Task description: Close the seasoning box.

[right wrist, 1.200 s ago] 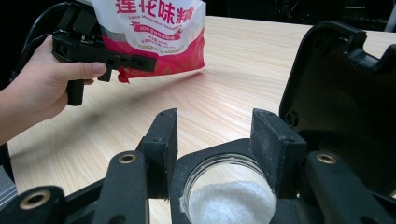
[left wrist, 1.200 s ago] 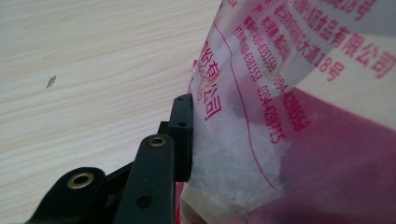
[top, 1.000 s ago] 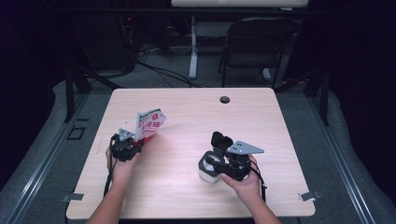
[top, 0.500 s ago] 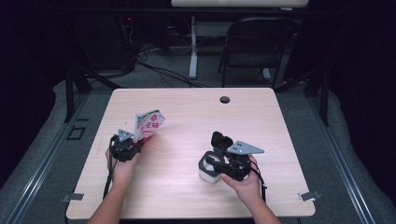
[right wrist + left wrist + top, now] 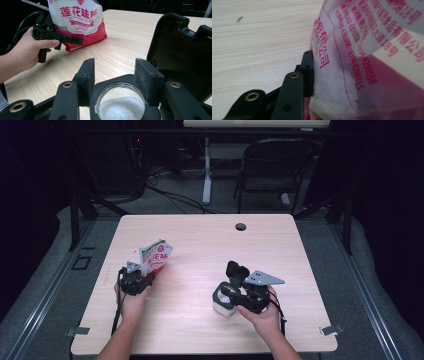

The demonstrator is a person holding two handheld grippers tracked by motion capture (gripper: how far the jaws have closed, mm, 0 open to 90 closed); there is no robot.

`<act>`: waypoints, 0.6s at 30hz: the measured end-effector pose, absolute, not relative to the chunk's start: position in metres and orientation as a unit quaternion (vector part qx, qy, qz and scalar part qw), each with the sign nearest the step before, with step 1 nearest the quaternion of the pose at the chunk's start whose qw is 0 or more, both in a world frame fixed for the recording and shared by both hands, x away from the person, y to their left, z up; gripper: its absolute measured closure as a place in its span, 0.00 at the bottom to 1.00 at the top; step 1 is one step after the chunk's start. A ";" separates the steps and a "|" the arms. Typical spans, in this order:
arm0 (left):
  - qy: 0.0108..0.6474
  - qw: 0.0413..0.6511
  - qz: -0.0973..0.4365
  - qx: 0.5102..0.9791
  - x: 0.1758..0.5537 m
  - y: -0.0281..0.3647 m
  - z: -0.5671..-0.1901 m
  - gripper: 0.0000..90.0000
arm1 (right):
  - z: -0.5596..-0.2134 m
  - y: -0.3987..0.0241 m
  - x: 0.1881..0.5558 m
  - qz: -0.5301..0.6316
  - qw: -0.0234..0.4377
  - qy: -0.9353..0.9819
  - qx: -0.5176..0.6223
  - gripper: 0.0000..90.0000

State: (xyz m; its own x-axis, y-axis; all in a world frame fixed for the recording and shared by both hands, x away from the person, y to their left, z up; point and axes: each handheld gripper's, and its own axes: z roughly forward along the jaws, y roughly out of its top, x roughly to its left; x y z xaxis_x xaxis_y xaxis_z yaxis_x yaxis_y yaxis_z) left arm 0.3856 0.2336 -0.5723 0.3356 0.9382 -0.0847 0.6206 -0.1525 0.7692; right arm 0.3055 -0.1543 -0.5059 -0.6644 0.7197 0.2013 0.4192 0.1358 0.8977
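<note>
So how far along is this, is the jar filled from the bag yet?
Looks mostly done: the jar holds white granules, its black lid flipped open. In hand: the right gripper clamps the jar, and the left gripper, jaws just opening, has the bag on the table between them. Probably left: letting the bag go and shutting the lid.

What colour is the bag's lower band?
Pink-red on the bag, white above with red characters; clearest in the right gripper view.

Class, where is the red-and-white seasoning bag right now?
In the high view the bag sits on the table's left side, between the left gripper's jaws.
</note>
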 end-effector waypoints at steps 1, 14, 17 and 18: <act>0.537 0.372 0.216 0.726 0.385 0.232 -0.572 0.75 | -0.506 -0.155 0.306 0.534 0.140 0.739 0.385 0.57; 0.462 0.352 0.247 0.776 0.370 0.210 -0.564 0.45 | -0.504 -0.161 0.306 0.538 0.142 0.732 0.393 0.57; 0.437 0.367 0.236 0.787 0.365 0.210 -0.559 0.42 | -0.505 -0.161 0.306 0.536 0.143 0.733 0.393 0.57; 0.432 0.372 0.228 0.789 0.363 0.211 -0.558 0.41 | -0.504 -0.161 0.306 0.535 0.143 0.734 0.392 0.56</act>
State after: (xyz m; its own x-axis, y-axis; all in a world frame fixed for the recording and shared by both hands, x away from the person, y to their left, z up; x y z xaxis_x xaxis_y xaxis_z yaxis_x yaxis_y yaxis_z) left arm 0.3632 0.2113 -0.5579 0.5234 0.8512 0.0389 0.5112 -0.3502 0.7849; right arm 0.3059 -0.1608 -0.5045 -0.6508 0.7298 0.2093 0.4230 0.1196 0.8982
